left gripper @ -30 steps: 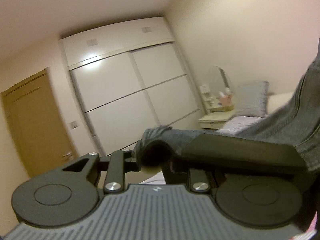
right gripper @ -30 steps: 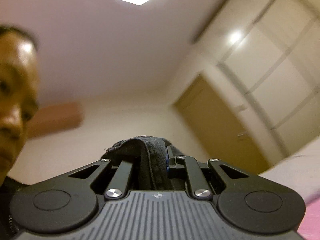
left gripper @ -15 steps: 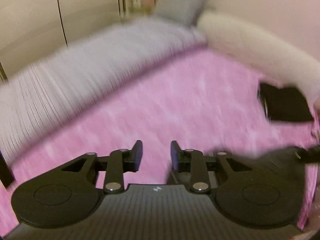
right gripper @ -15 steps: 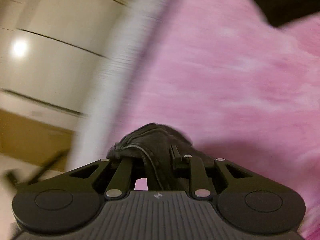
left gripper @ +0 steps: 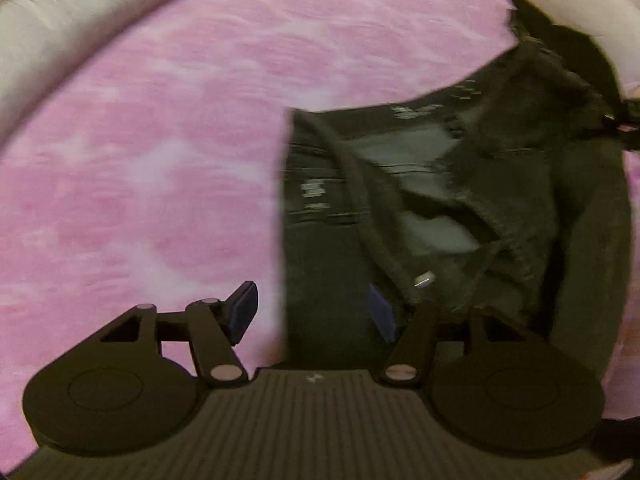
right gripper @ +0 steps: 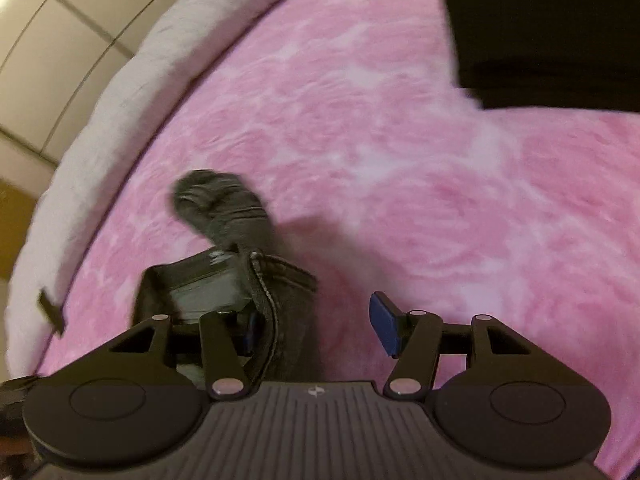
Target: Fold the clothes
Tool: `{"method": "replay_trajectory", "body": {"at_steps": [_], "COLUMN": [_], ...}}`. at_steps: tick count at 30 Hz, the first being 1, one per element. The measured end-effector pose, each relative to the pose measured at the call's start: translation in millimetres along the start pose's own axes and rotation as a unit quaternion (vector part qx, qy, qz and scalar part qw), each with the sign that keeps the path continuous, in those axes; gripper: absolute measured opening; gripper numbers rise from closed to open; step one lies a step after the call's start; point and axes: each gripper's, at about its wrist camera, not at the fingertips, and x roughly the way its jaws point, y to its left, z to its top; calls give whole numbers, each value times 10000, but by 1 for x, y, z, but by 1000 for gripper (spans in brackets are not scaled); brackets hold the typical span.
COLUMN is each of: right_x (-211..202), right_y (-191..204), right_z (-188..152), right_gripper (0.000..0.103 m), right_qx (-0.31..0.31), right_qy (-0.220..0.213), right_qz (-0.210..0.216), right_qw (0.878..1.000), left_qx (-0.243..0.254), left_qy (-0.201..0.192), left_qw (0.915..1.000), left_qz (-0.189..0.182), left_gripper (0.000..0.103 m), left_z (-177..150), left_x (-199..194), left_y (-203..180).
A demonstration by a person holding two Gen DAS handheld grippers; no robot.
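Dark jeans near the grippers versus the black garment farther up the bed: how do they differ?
The jeans lie rumpled and open, waistband and pale inner lining showing; the black garment is a flat, neatly folded rectangle. The jeans are grey-charcoal, the folded garment solid black. The jeans sit under the open right gripper; the folded garment lies apart. Both rest on the pink blanket.

In the left wrist view the dark jeans point(left gripper: 460, 208) are smeared by motion blur, their labels unreadable, and the gripper body hides their lower edge. In the right wrist view the left fingertip point(right gripper: 251, 330) sits behind the denim, and the folded black garment point(right gripper: 548, 36) is cut off by the frame's top right edge
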Motion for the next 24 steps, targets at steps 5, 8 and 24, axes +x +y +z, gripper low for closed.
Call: {"method": "replay_trajectory", "body": {"at_steps": [5,8,24], "right_x": [6,12,51], "right_y": [4,-29,78], "right_z": [26,35,20], "right_gripper": [33,36,60], "right_qx": [-507,-331,-3947], "right_qy": [-12,169,945], "right_qz": [8,-307,341], "right_qw": [9987,9988,9133], "left_qx": [-263,-417,-937], "left_qy": [-25,-413,-763], "left_qw": [9972,9941,9922], "left_qz": [-703,-915,-300], "left_gripper": [56,58,64], "left_z": [10,33,-24], "left_x": [46,60,7], "left_y": [-15,-31,-1]}}
